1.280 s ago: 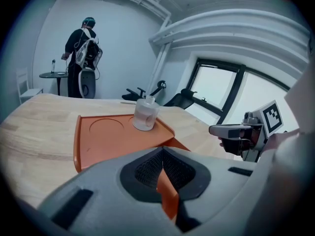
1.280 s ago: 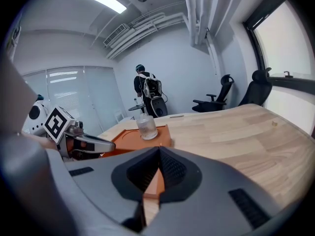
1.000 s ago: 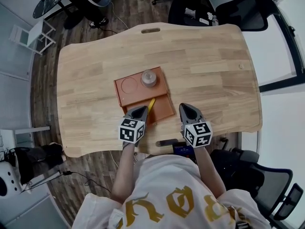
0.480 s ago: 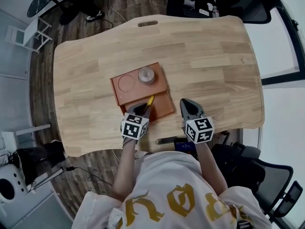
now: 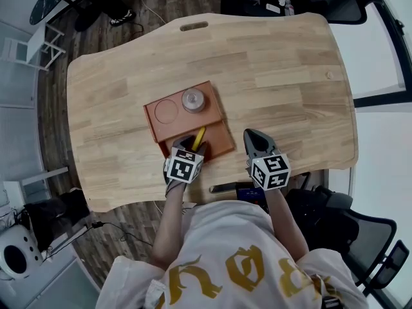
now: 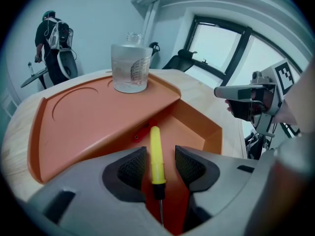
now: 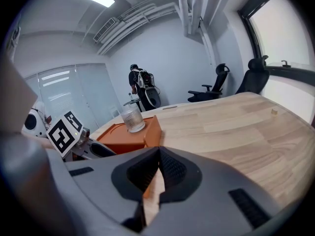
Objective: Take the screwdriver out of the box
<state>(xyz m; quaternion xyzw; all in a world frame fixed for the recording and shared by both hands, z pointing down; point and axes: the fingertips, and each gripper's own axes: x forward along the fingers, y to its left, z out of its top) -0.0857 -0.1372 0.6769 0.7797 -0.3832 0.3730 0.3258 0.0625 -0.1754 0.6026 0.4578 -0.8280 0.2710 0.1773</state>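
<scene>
- On the wooden table [image 5: 277, 63], close to the person's edge, sits the orange box [image 5: 183, 124]. It has a raised shelf with a round recess and a sunken compartment below it, where the screwdriver [image 6: 155, 154] lies.
- The step in hand looks to be the grasp itself.
  - The jaws should come in square to the yellow handle and close on its middle, not on the thin shaft.
  - The lift should then go straight up, so the tip clears the compartment's walls.
- The left gripper [image 6: 156, 163] points down into the compartment.
  - Its jaws have just been opening and now stand wide.
  - The pads [image 6: 133, 167] flank the handle with a gap on each side, so nothing is gripped yet.
  - Whether the jaw tips touch the box floor cannot be told.
- The right gripper [image 7: 157, 168] hovers over bare table just right of the box. Its jaws are closed tip to tip with nothing between them.
- A glass jar [image 6: 130, 68] stands upright on the shelf, well apart from the left gripper and clear of a vertical lift.
- The screwdriver lies flat, handle away from the person, black collar and shaft toward the gripper.
- A small red thing lies beside the handle's far end; what it is cannot be made out.
</scene>
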